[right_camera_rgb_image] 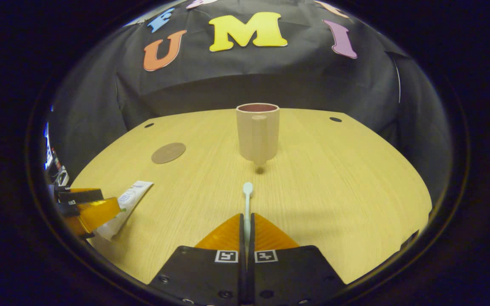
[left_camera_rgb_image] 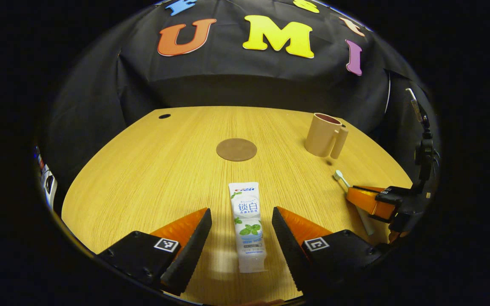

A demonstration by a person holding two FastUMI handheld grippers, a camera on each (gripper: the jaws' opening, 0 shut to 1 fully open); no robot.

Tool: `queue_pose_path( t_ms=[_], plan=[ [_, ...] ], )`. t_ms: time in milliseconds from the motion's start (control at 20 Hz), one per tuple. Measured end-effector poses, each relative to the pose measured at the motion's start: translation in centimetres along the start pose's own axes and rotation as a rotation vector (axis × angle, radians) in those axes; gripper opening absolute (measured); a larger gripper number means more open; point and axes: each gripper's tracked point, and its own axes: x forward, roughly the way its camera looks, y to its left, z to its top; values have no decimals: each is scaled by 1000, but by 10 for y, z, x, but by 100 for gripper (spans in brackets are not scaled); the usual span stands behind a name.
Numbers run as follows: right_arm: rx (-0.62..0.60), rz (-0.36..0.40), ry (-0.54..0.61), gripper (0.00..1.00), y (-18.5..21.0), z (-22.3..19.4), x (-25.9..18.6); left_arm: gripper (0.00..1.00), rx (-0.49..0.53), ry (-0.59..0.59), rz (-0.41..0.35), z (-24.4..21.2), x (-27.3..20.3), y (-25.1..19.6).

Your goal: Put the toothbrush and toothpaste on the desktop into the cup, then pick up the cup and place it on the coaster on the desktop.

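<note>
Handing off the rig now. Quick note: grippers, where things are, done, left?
Left gripper: jaws open, straddling the toothpaste lying flat on the desktop.
Right gripper: jaws shut on the toothbrush, head pointing at the cup.
Cup empty as far as visible, standing off the coaster.
Done: toothbrush grasped.
Left: both items into the cup, then cup onto the coaster.

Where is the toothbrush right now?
The toothbrush is clamped between the right gripper's closed fingers, head pointing toward the cup; the left gripper view places it right of the toothpaste.
</note>
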Motion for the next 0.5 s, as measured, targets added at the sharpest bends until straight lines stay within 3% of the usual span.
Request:
queue_pose_path(
  t_ms=[100,150,200,400,450,500],
  plan=[
    [-8,10,-14,0,2,2,-6,84,1,35,0,-5,5,-2],
    [-13,14,-25,0,3,2,-9,89,-7,50,0,-7,6,-1],
    [-15,20,-33,0,3,4,-13,79,-23,70,-2,-10,6,-1],
    [-14,34,-54,0,3,6,-22,65,-52,151,-8,-20,9,-4],
    [-8,40,-59,0,3,7,-24,70,-44,160,-3,-19,10,-4],
    [-4,44,-66,0,3,8,-27,59,-29,171,-2,-19,11,-4]
  ],
)
